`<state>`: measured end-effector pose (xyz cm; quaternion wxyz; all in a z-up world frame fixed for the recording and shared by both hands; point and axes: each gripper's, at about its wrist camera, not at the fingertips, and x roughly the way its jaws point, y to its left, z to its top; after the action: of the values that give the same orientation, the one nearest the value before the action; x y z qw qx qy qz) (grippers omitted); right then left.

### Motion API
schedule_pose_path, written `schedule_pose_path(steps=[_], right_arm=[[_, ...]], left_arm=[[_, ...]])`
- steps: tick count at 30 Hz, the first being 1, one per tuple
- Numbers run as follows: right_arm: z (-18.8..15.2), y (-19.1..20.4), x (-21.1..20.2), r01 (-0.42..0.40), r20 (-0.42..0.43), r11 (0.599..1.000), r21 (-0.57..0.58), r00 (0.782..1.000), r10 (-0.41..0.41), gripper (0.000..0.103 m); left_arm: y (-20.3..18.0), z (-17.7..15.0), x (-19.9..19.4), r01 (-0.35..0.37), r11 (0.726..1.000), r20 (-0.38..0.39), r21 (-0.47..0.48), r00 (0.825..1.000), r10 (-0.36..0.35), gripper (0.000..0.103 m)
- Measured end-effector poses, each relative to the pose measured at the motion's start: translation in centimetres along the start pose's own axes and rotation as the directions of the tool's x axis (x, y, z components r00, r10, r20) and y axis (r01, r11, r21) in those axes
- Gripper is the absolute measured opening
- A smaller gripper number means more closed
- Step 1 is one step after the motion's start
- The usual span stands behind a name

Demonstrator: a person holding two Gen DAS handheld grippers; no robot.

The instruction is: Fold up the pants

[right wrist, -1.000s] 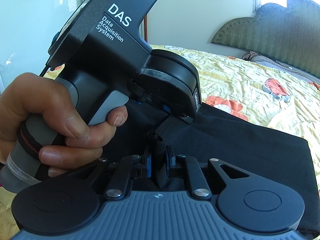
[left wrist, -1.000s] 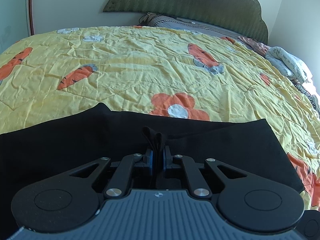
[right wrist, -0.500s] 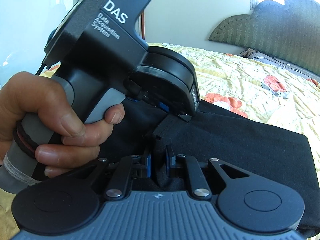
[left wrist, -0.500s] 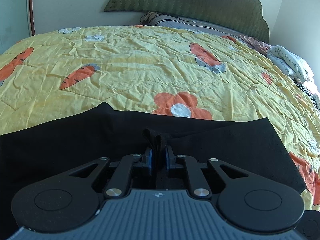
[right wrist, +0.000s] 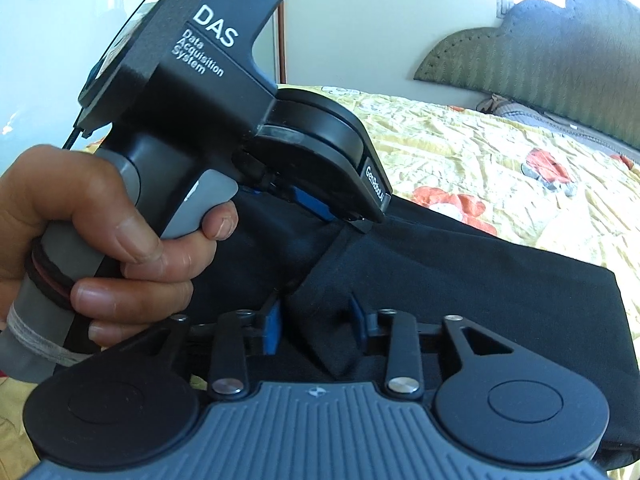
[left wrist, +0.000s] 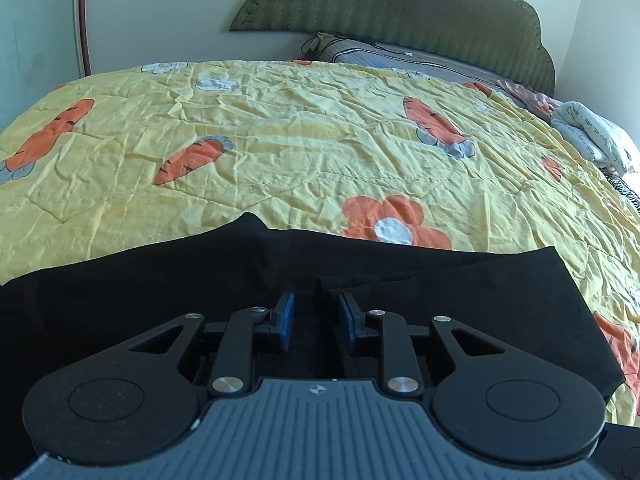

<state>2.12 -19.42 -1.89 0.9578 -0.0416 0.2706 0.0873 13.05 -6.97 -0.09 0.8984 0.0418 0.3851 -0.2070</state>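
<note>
**A:** so what's the setup here? All I can make out is a bed (left wrist: 280, 152) under a crinkly yellow quilt with orange carrots and flowers printed on it.

**B:** yep, with a green scalloped padded headboard (left wrist: 400, 4) at the far end. The black fabric pants (left wrist: 160, 288) lie flat across the near part of the quilt, already doubled over into a long band.

**A:** and the grippers?

**B:** both sit low over the pants, side by side. A hand (right wrist: 92, 236) is wrapped round the handle of the left gripper (right wrist: 320, 210). Its jaws are opening, blue pads apart, black cloth lying loose between them, nothing pinched. The right gripper (right wrist: 316, 324) is the same: jaws opening, with a fold of the pants standing in the gap but not squeezed.
</note>
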Motion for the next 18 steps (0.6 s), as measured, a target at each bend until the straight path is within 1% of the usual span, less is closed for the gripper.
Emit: schedule_pose_path(steps=[3, 7, 11, 14, 16, 18], right_arm=[[0.1, 0.5, -0.1, -0.007, 0.005, 1.0, -0.01, 1.0, 0.007, 0.036], [0.3, 1.0, -0.1, -0.026, 0.003, 0.999, -0.022, 1.0, 0.027, 0.036], [0.5, 1.3, 0.0, -0.018, 0.004, 1.0, -0.018, 1.0, 0.018, 0.036], [0.7, 1.2, 0.2, -0.044, -0.01, 0.999, -0.001, 0.999, 0.044, 0.043], [0.8, 1.1, 0.0, -0.037, 0.003, 0.999, 0.011, 0.999, 0.037, 0.043], [1.3, 1.4, -0.5, -0.044, 0.037, 0.999, 0.018, 0.998, 0.044, 0.043]], left_arm=[[0.7, 0.0, -0.3, -0.043, 0.999, 0.008, 0.001, 0.999, 0.043, 0.033], [2.5, 0.1, -0.8, -0.062, 0.997, -0.001, -0.036, 0.998, 0.062, 0.033], [4.1, -0.1, -1.4, -0.096, 0.994, -0.006, -0.059, 0.995, 0.096, 0.033], [5.2, -0.2, -1.9, -0.117, 0.99, -0.009, -0.074, 0.993, 0.117, 0.033], [6.0, -0.4, -2.2, -0.134, 0.988, -0.012, -0.078, 0.991, 0.134, 0.033], [6.7, -0.6, -2.6, -0.156, 0.984, -0.015, -0.084, 0.988, 0.156, 0.033]])
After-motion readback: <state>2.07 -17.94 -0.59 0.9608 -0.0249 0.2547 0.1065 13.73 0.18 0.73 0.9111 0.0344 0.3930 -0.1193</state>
